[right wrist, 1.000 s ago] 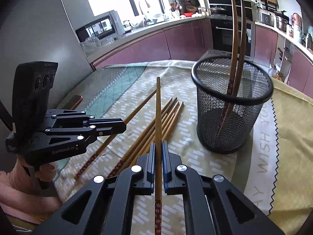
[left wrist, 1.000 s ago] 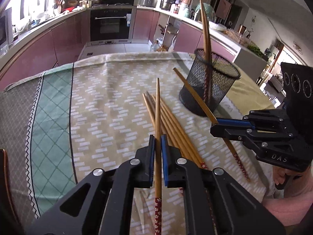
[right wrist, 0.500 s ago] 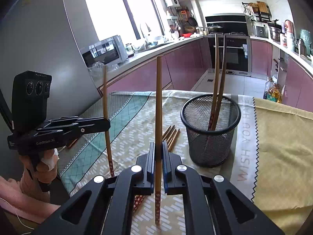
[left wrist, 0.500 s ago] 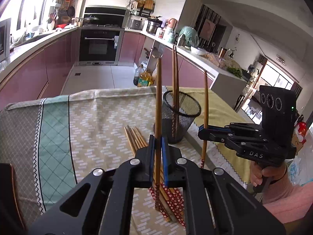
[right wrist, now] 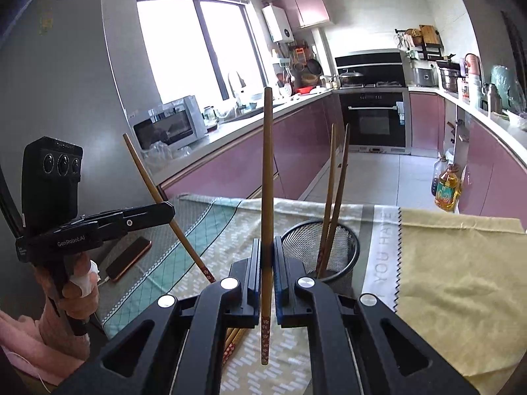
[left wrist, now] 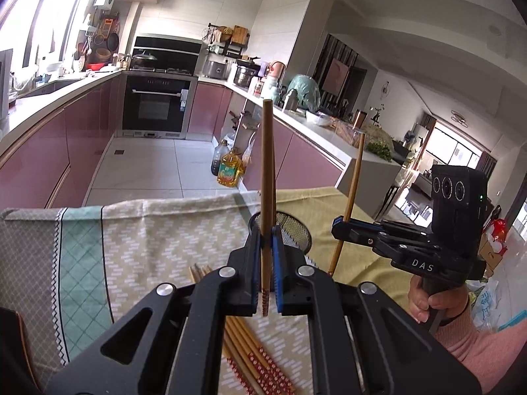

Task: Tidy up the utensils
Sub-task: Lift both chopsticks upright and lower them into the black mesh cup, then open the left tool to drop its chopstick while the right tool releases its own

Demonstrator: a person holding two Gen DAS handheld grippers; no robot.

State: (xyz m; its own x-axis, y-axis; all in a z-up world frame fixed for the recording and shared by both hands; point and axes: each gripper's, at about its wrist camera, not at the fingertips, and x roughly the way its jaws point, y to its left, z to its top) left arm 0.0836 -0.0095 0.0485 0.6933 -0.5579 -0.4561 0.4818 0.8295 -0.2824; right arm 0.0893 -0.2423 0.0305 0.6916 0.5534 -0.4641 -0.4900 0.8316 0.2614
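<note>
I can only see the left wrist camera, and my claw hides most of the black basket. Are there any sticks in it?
Observer: Yes. The right wrist view shows two chopsticks standing tilted in the mesh basket.
Operator: Is there other stuff on the table I can't see?
Observer: A phone lies on the cloth, close to the left hand.
Operator: Which end of the other stick points down?
Observer: The flowered end. It hangs below the right claw, which is shut on that chopstick.
</note>
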